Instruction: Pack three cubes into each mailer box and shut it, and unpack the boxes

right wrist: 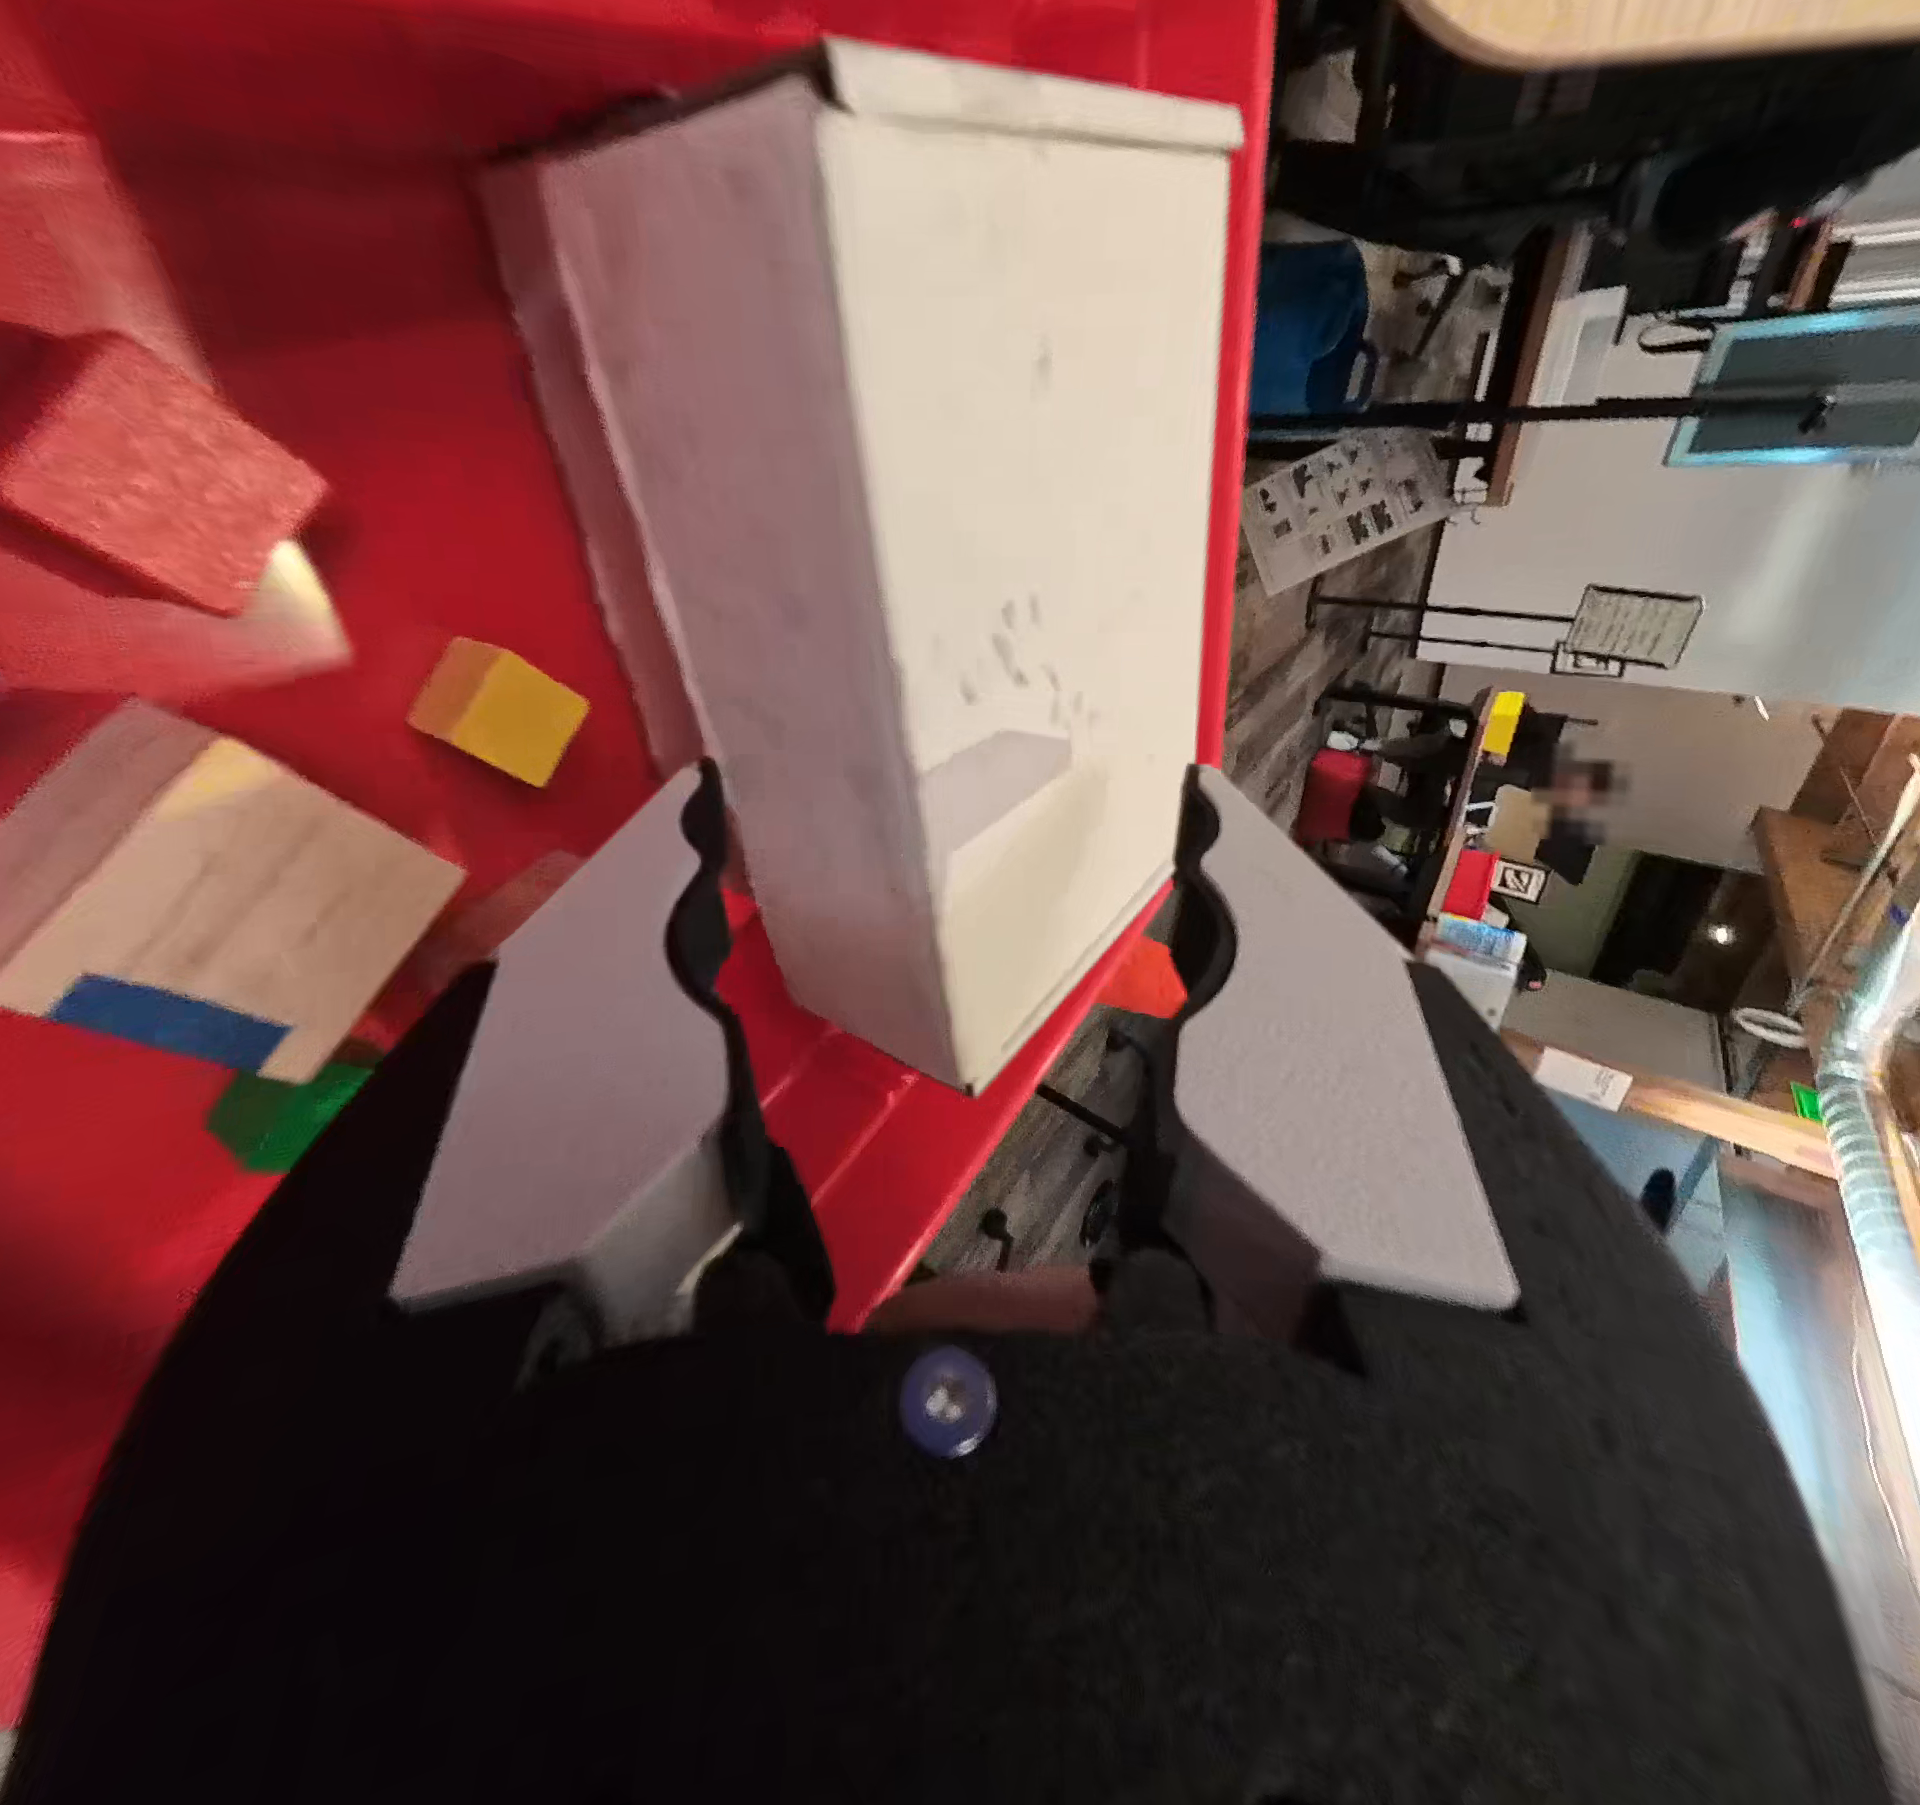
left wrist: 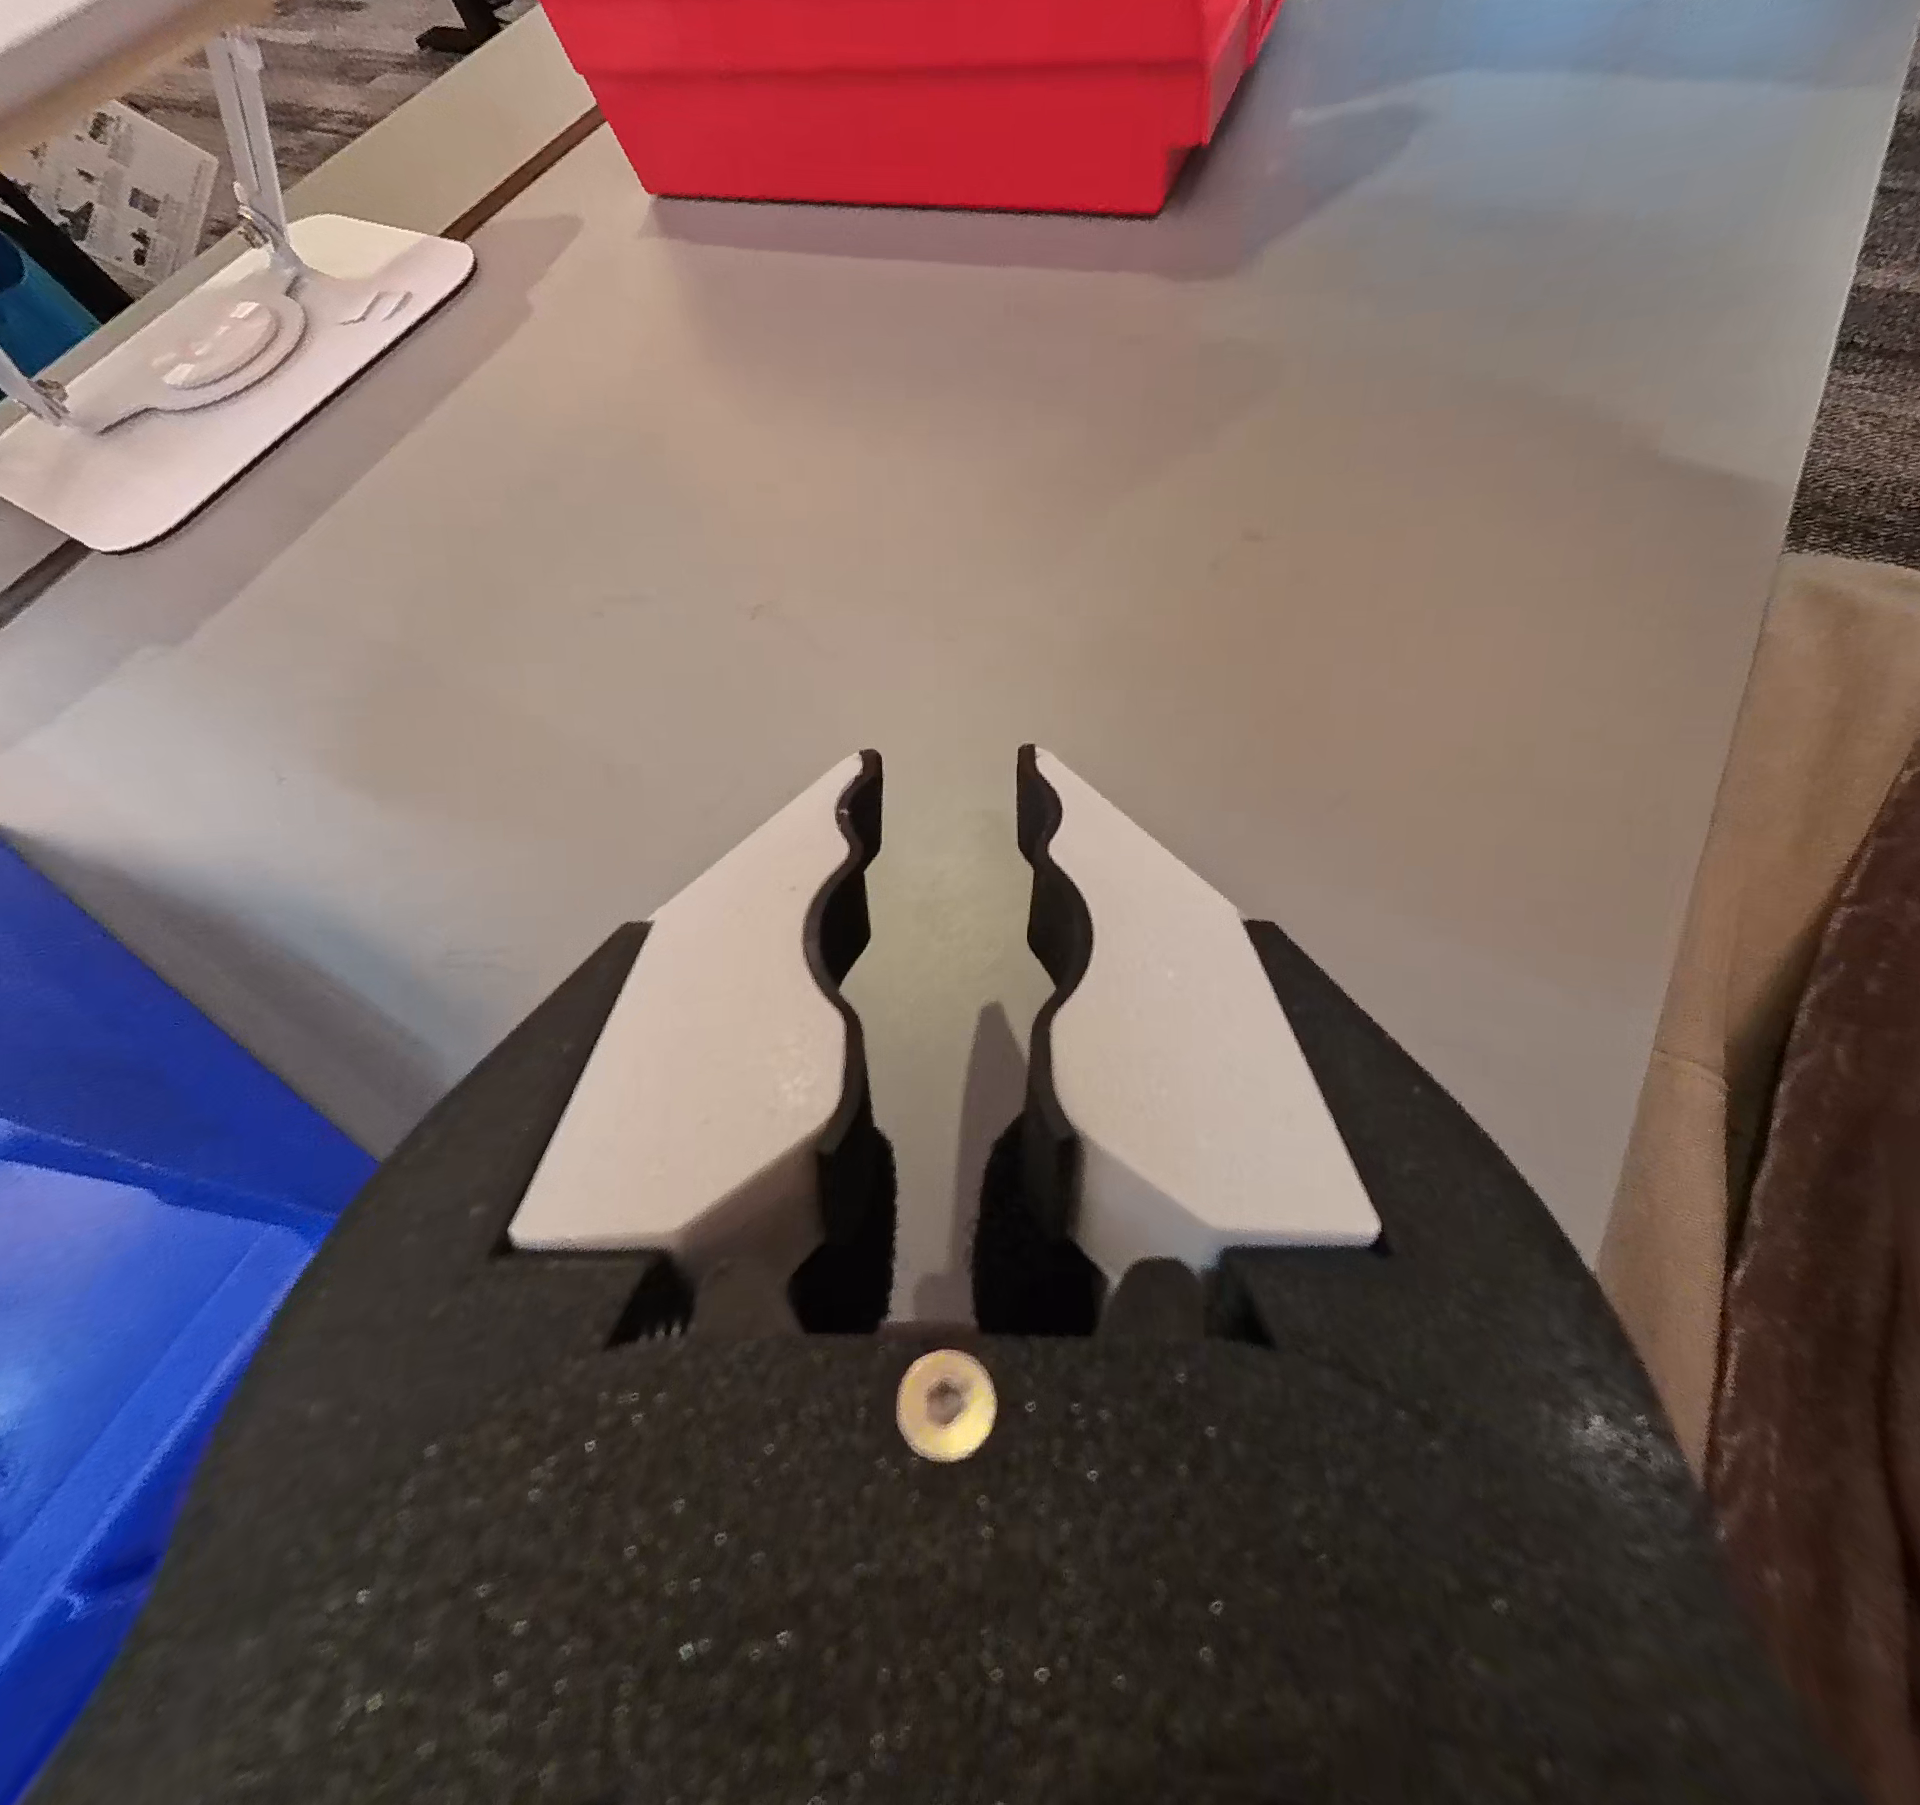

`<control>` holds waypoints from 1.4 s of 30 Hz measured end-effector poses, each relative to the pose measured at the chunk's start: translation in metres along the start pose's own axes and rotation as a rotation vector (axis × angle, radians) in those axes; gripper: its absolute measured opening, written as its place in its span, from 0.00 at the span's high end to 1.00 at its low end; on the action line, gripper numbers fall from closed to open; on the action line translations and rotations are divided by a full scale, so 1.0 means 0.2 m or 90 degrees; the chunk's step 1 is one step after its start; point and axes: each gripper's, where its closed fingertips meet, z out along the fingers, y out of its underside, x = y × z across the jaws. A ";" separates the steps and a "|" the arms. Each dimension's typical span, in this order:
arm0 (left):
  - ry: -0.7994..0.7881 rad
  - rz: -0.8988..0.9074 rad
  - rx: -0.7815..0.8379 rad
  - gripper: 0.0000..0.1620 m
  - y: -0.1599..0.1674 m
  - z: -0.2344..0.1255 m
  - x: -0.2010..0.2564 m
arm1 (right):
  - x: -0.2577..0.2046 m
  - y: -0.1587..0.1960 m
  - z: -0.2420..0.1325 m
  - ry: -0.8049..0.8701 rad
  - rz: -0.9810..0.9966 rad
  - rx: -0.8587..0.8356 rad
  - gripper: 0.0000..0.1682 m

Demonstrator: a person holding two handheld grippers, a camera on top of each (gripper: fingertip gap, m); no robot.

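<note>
**Taking a white mailer box out of the red bin**

Left wrist view: my left claw (left wrist: 948, 768) hangs over the bare grey worktop (left wrist: 831, 529) with its jaws narrow, only a slim gap between them, and nothing in them. The red bin (left wrist: 914, 62) stands at the far end of the worktop, and a blue bin (left wrist: 135, 1184) sits near me on the left. A white stand (left wrist: 229, 373) rests on the left edge. No box and no cube shows on the open worktop, which I judge is where the box should be set down. This claw should wait low and ready to steady the box once it arrives.

Right wrist view: the picture is tilted and blurred. My right claw (right wrist: 945, 820) is spread wide inside the red bin (right wrist: 436, 353), its tips on either side of the near end of a closed white mailer box (right wrist: 883, 508), which stands against the bin wall. I cannot tell whether the pads touch it yet. Another white box (right wrist: 208, 882) lies to the left, with a yellow cube (right wrist: 499, 711), a green cube (right wrist: 281, 1116) and a red block (right wrist: 156, 477) loose on the bin floor.

To do this well, I should centre the box between the pads, close on its flat sides, squeeze gently so the card does not buckle, then lift clear of the bin wall without tipping it.
</note>
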 end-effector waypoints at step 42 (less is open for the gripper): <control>-0.458 -0.364 0.005 0.33 0.46 -0.82 -0.63 | -0.76 -0.23 -0.78 -0.064 0.888 0.126 0.42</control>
